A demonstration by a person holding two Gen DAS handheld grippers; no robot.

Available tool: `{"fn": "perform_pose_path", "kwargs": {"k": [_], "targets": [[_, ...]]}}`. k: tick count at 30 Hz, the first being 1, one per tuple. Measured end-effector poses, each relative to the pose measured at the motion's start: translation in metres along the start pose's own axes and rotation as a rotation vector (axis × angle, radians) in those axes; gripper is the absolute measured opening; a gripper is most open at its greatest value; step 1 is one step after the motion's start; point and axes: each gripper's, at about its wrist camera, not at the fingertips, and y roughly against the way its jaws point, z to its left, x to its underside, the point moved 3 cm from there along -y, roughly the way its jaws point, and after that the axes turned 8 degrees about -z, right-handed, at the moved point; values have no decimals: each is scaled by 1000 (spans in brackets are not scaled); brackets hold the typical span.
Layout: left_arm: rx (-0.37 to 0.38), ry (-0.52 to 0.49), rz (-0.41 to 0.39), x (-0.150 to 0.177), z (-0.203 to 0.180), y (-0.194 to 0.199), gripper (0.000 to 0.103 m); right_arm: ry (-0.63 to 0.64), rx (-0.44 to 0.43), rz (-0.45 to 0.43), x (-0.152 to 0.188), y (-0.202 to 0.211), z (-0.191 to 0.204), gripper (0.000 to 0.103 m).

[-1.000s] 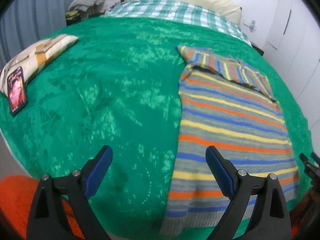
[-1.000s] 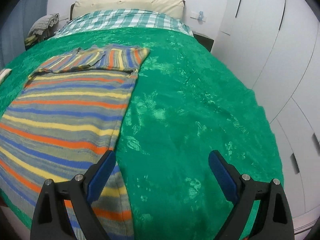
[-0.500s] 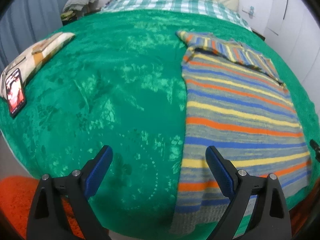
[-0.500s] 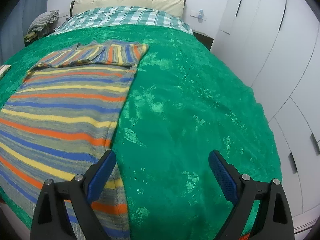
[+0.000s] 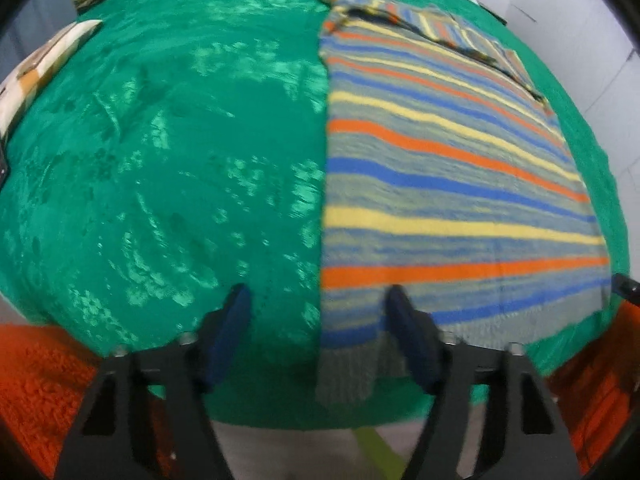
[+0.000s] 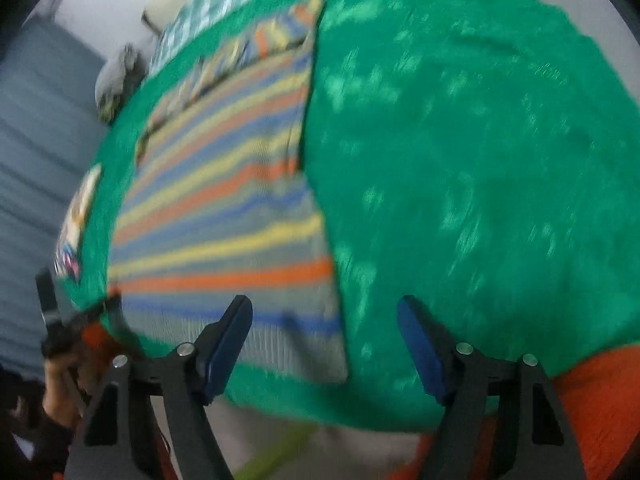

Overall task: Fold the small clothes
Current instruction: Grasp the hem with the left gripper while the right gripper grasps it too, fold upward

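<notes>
The striped sweater (image 5: 440, 184) is laid lengthwise up the bed (image 5: 160, 140), its hem at the near edge, where each hem corner is straddled by a closing, still empty tool: left tool (image 5: 320, 316), right tool (image 6: 324, 316) (nothing pinched yet).

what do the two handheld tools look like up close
Both match: the left tool and right tool each have two black angular plastic arms with triangular cut-outs and silver screw heads, tipped with blue padded fingers. No cables or markings show. In the right wrist view, the other hand wears a dark sleeve.
</notes>
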Motion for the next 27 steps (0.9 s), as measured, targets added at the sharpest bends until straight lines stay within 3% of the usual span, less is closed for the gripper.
{"fn": "perform_pose_path", "kwargs": {"k": [1, 3, 4, 7, 11, 12, 16, 22, 27], "targets": [[7, -15, 8, 1, -3, 1, 33, 24, -6, 23, 3, -4, 6, 70], [45, -38, 35, 3, -9, 2, 5, 101, -11, 88, 8, -14, 18, 37], [37, -49, 34, 4, -10, 4, 5, 128, -13, 119, 10, -18, 23, 7], [90, -21, 43, 2, -8, 12, 4, 138, -53, 134, 6, -14, 33, 6], [259, 158, 40, -23, 15, 25, 4, -22, -215, 37, -30, 6, 29, 6], [309, 196, 25, -40, 20, 27, 4, -46, -250, 11, -40, 8, 29, 6], [388, 267, -26, -108, 26, 17, 4, -106, -334, -97, -105, 5, 30, 6], [383, 304, -104, -230, 25, -39, 4, -129, -309, -247, -231, -37, 27, 6], [368, 340, -107, -296, 23, -88, 4, -163, -288, -250, -312, -83, 19, 6]]}}
